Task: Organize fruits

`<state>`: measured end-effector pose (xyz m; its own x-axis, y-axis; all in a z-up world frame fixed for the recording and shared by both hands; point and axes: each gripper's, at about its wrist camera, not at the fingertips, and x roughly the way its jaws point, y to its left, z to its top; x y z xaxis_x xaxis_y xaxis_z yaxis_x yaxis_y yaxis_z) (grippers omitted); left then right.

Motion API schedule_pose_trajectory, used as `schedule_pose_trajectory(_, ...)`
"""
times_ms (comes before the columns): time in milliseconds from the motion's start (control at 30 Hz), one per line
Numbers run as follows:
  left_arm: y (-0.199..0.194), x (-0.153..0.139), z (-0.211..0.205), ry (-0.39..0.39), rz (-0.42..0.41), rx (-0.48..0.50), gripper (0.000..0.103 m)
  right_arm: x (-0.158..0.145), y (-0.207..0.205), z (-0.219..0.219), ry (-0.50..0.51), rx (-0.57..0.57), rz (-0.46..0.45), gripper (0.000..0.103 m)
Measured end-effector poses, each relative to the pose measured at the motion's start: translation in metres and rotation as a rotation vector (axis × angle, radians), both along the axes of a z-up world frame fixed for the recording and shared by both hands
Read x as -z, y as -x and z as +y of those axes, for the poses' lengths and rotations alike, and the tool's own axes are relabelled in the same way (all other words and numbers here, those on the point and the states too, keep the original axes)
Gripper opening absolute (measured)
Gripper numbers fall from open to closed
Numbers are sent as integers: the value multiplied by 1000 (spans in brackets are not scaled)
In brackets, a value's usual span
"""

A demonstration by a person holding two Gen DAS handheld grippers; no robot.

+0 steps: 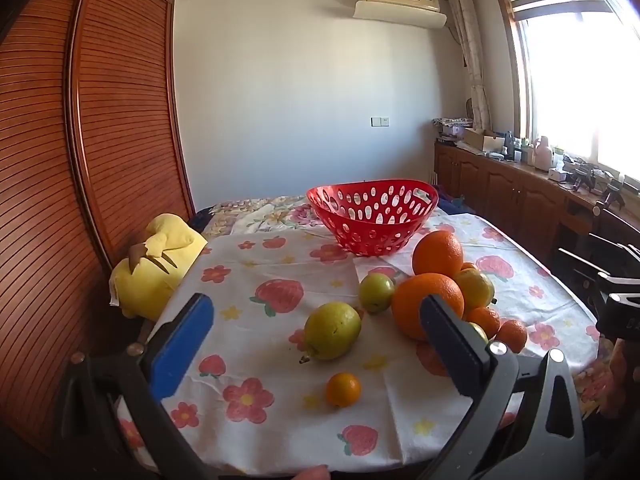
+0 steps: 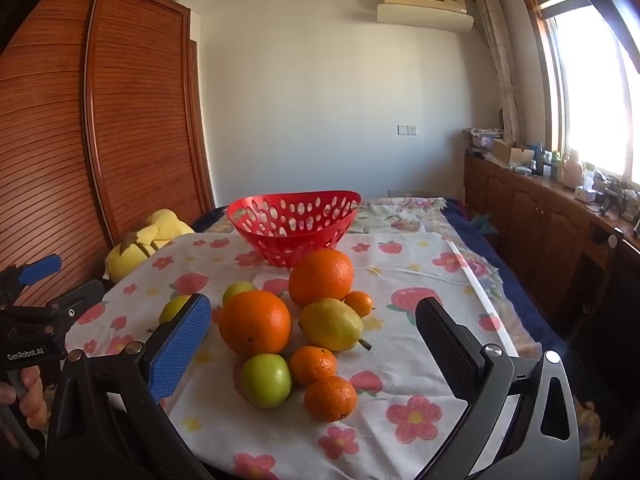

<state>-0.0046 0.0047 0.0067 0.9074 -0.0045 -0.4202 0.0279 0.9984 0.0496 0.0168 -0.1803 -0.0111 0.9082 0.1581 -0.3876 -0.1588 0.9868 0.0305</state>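
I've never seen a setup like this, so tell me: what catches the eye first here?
A heap of fruit on the flowered tablecloth: two big oranges, small tangerines, a yellow lemon and a green apple. Behind it stands an empty red basket full of holes. Two open tongs frame the view, and a yellow plush toy lies at the left.

The basket (image 2: 295, 222) is made of glossy red plastic, pierced with oval holes. Under it a matt cloth (image 2: 420, 276) is spread, white, printed with flowers and strawberries, and lightly creased. In front of the basket, the large oranges (image 2: 255, 327) are covered by a finely pitted skin with a soft shine, while the green fruit (image 2: 266, 380) is seen smooth and glossy. Left of the basket, a yellow plush toy (image 1: 154, 264) of soft fabric is found, and behind it a wardrobe (image 1: 120, 120) of ribbed, varnished wood. The finger pads (image 2: 180, 350) are shown as textured blue rubber-like material, held in matt dark frames with metal screws.
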Motion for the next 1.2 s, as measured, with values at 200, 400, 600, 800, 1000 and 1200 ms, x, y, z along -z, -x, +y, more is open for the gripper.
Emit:
schedule_pose_trajectory(200,1,-1,0,1,-1,-1,103,0,0,-2,-1,-2,1,103)
schedule_pose_trajectory(400,3,-2,1,7,0,-3,103,2,-1,-1,-4,1,1,103)
schedule_pose_trajectory(600,3,-1,2,7,-1,-2,103,1,0,0,0,3,-6,103)
schedule_pose_trajectory(800,3,1,2,7,4,-1,103,0,1,-2,0,10,-8,103)
schedule_pose_trajectory(1000,2,2,2,8,4,1,103,-1,1,-5,-6,14,-9,103)
schedule_pose_trajectory(1200,2,1,2,8,3,1,103,-2,3,-5,-4,13,-12,103)
